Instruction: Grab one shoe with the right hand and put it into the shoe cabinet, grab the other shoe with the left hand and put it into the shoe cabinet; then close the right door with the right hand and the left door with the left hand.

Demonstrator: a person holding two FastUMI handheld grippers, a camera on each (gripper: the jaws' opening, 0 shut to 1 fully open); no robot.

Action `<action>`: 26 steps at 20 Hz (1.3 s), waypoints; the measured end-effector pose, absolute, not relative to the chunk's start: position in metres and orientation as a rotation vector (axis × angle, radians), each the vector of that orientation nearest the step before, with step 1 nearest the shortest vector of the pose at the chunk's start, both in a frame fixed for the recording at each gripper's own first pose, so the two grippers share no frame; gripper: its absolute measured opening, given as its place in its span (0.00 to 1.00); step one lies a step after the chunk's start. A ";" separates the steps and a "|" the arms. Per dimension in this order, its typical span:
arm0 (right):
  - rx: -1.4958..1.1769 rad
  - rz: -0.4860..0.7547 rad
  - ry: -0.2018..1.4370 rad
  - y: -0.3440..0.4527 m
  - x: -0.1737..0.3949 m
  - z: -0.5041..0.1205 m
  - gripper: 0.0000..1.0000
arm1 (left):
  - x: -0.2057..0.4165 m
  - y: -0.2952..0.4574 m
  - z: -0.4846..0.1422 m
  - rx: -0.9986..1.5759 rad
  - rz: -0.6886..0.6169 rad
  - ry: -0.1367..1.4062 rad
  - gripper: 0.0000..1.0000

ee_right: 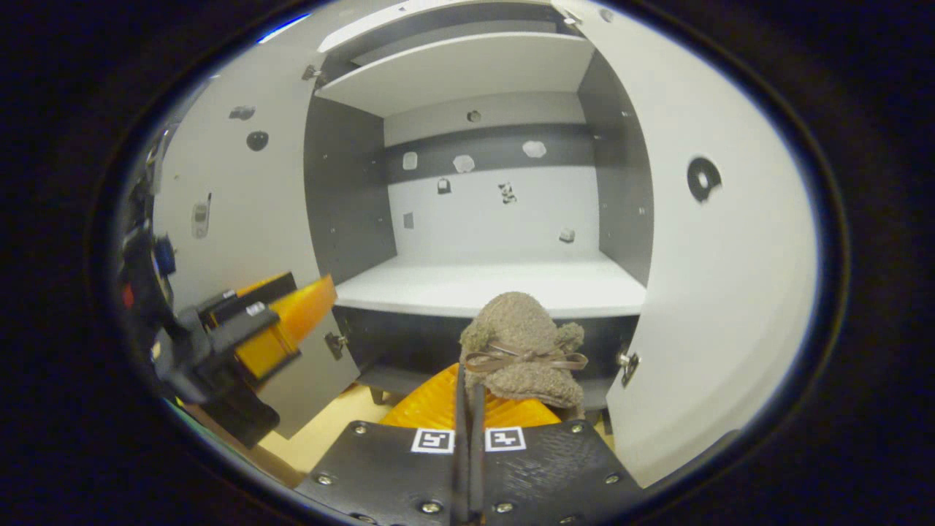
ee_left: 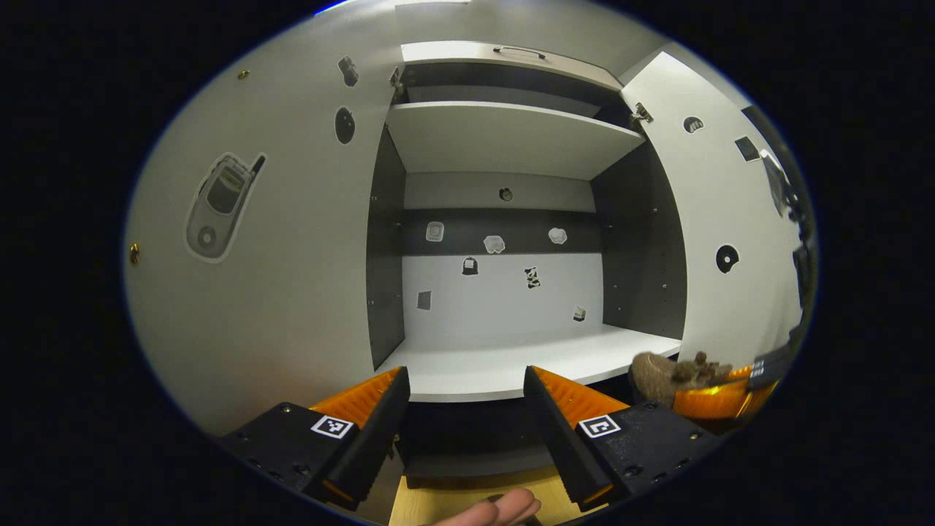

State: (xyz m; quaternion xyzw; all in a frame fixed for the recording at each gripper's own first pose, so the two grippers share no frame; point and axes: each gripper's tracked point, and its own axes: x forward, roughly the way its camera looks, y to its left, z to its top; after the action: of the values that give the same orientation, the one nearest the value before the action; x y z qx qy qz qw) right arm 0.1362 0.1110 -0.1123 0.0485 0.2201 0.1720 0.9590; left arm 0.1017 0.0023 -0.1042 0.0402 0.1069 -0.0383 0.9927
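Carrying fuzzy shoe (ee_right: 522,343) in right gripper (ee_right: 467,409), jaws pinched on it, twd cabinet shelf (ee_right: 497,288). Left gripper (ee_left: 467,409) idling, jaws apart. Risking shoe slipping/snagging shelf edge w/ thin pinch.

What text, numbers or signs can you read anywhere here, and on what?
No readable words, brands or numbers.
Left gripper: square coded markers, a pattern, no letters.
Right gripper, shut on the fuzzy brown shoe: the same kind of markers.
Flip-phone sticker on the left door: a picture; any writing is too small.
Stickers on the cabinet's back wall: small pictures, too small to read.
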 end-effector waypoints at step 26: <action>-0.179 0.236 0.537 0.140 0.409 -0.136 0.06 | 0.111 0.020 -0.111 0.053 -0.037 0.239 0.95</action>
State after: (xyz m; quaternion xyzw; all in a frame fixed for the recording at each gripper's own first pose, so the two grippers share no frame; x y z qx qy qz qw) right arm 0.4091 0.1403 -0.1360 -0.0879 0.2642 0.1160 0.9534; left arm 0.1110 0.0199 -0.1115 0.0262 0.1192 -0.0183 0.9924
